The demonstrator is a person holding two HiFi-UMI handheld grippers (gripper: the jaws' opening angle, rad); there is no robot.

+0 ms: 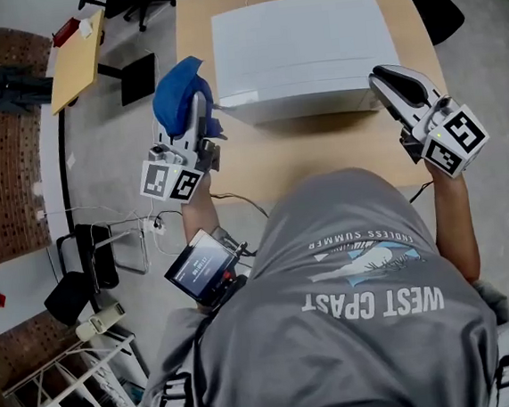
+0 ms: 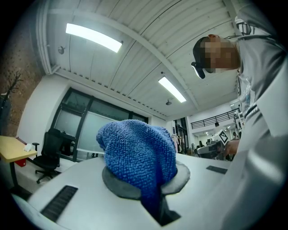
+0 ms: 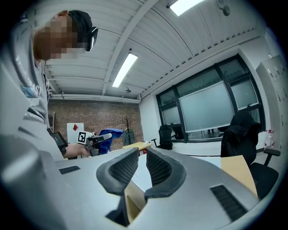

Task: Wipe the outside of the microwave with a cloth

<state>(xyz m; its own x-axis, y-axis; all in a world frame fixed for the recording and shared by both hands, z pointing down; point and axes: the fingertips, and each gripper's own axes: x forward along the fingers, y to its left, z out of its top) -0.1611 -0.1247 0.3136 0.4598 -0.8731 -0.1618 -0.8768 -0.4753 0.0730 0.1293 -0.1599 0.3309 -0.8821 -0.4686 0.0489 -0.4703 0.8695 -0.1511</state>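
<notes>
Grey T-shirt (image 1: 373,321) of the person fills the bottom of the head view, both forearms reaching out toward a wooden table (image 1: 322,160). On it sits the microwave (image 1: 305,55): white, boxy, smooth flat top, front edge facing the person.

Left gripper (image 1: 194,114) is clamped on a blue cloth (image 1: 177,94). The left gripper view shows the jaws nearly together with the cloth (image 2: 137,157) bunched up out of them and a tail wedged down in the slot. Cloth is knobbly terry or microfibre, soft and rounded. Wadded like this it makes a padded tip for rubbing, so the hard plastic stays off the casing. It sits just beside the microwave's left front corner; contact can't be told from here. Looks like the approach to the left side wall, wiping not clearly begun.

Right gripper (image 1: 386,78) is by the right front corner and holds nothing. Its view shows the jaws (image 3: 140,164) with a narrow gap, and the dark ribbed rubber pads (image 3: 122,168) are bare. Probably placed there to steady the box against the wiping push.

Gripper bodies are pale matte plastic, each with a marker cube at the rear
</notes>
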